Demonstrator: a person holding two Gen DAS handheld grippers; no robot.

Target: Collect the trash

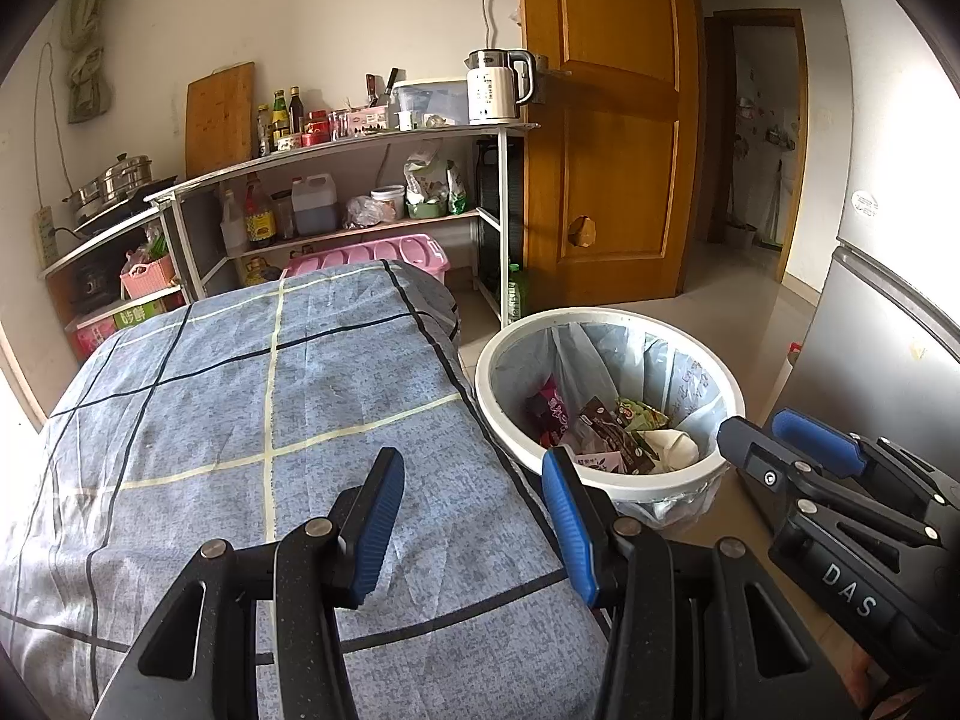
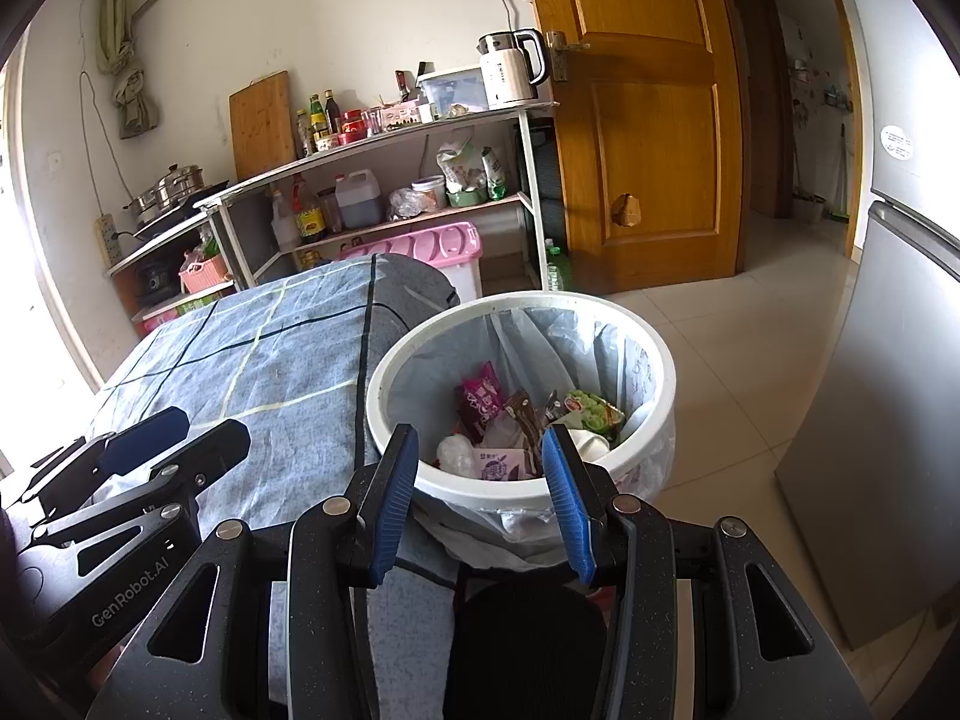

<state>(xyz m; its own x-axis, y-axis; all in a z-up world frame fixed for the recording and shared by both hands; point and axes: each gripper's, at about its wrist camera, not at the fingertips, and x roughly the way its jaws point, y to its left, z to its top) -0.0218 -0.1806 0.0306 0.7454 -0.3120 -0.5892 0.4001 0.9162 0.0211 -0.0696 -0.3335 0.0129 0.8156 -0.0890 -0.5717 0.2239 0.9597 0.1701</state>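
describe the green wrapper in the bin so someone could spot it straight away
Find the white trash bin beside the blue checked table cover. Inside, on the side away from the cover, lies the green wrapper, the only green piece among pink and brown packets.

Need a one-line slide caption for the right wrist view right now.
Right gripper, jaws open and empty, poised over the lined white trash bin holding snack wrappers beside the checked blue tablecloth.
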